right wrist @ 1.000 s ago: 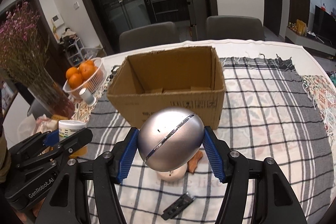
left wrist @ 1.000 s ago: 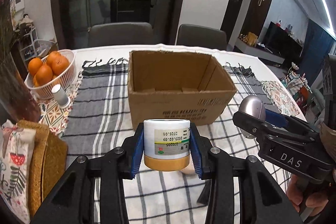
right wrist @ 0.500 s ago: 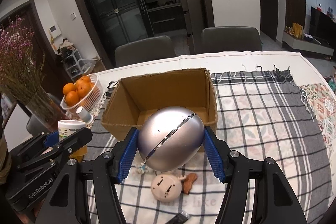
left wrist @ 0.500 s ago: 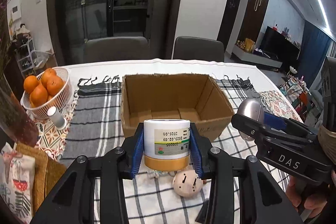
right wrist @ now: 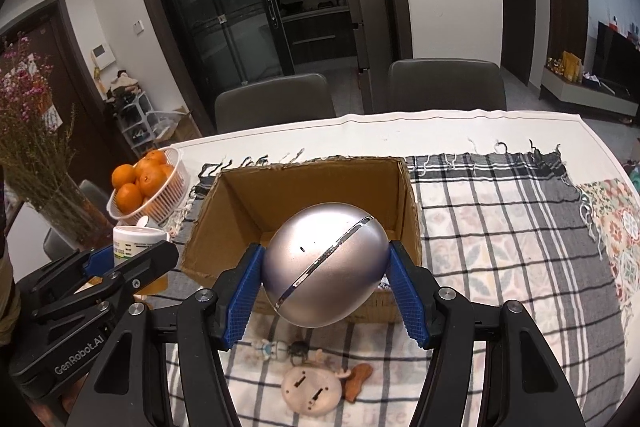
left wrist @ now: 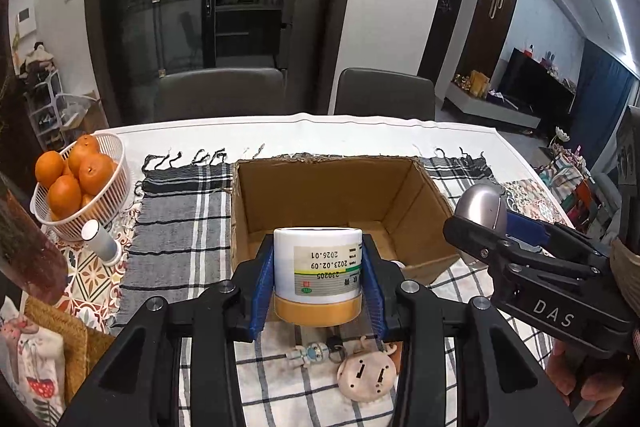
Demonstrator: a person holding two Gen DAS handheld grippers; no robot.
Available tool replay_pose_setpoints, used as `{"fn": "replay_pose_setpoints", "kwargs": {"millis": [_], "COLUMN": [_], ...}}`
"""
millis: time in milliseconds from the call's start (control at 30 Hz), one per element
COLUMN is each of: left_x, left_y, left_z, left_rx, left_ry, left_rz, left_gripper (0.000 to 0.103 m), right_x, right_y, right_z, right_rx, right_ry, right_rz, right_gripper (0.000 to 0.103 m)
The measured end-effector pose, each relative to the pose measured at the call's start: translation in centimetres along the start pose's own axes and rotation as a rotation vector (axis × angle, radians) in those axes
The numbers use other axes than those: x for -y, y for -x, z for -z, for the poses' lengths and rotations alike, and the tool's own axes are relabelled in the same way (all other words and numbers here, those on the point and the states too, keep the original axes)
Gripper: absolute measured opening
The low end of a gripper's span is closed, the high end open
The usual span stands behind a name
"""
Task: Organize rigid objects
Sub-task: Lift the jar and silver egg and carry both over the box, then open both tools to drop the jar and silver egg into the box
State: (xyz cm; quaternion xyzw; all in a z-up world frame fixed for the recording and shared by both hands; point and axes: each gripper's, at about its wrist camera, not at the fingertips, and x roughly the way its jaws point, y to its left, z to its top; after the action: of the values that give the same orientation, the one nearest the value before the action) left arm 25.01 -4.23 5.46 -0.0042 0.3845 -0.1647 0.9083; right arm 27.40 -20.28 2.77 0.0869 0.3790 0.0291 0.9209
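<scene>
My left gripper is shut on a white jar with an orange base, held in the air in front of the near wall of an open cardboard box. My right gripper is shut on a silver egg-shaped object, also held before the box. In the left wrist view the egg is to the right of the box. In the right wrist view the jar is at the left. The box looks empty inside.
On the checked cloth below lie a round beige toy, a small figure keychain and a brown piece. A white basket of oranges and a small white bottle stand at the left. A vase of dried flowers stands far left.
Both grippers have risen and moved toward the box with their objects; I now look down into it, and the small items on the cloth have come into view below.
</scene>
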Motion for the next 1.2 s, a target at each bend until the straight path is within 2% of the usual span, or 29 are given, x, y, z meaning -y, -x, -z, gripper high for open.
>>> {"fn": "replay_pose_setpoints", "kwargs": {"millis": [367,533,733,967,1200], "left_x": [-0.3,-0.7,-1.4,-2.0,-2.3], "left_y": [-3.6,-5.9,-8.9,-11.2,-12.1], "left_z": [-1.6,-2.3,-2.5,-2.6,-2.7], "left_rx": [-0.065,-0.127,-0.220,-0.300,-0.332], "left_ry": [-0.005,-0.002,0.017,0.039,0.061], "left_rz": [-0.008,-0.005,-0.001,-0.002,-0.013], "left_gripper": [0.039,0.039,0.039,0.039,0.039], "right_x": [1.2,1.6,1.9,2.5,2.7], "right_y": [-3.0,-4.7,-7.5,-10.4,-12.3], "right_z": [-1.6,-2.4,-3.0,-3.5,-3.6], "right_rx": [-0.054,-0.090,-0.164,-0.256,-0.326], "right_ry": [0.006,0.014,0.016,0.001,-0.003], "right_rz": [0.021,0.029,0.034,-0.002,-0.014], "right_gripper": [0.062,0.062,0.062,0.062,0.063]}}
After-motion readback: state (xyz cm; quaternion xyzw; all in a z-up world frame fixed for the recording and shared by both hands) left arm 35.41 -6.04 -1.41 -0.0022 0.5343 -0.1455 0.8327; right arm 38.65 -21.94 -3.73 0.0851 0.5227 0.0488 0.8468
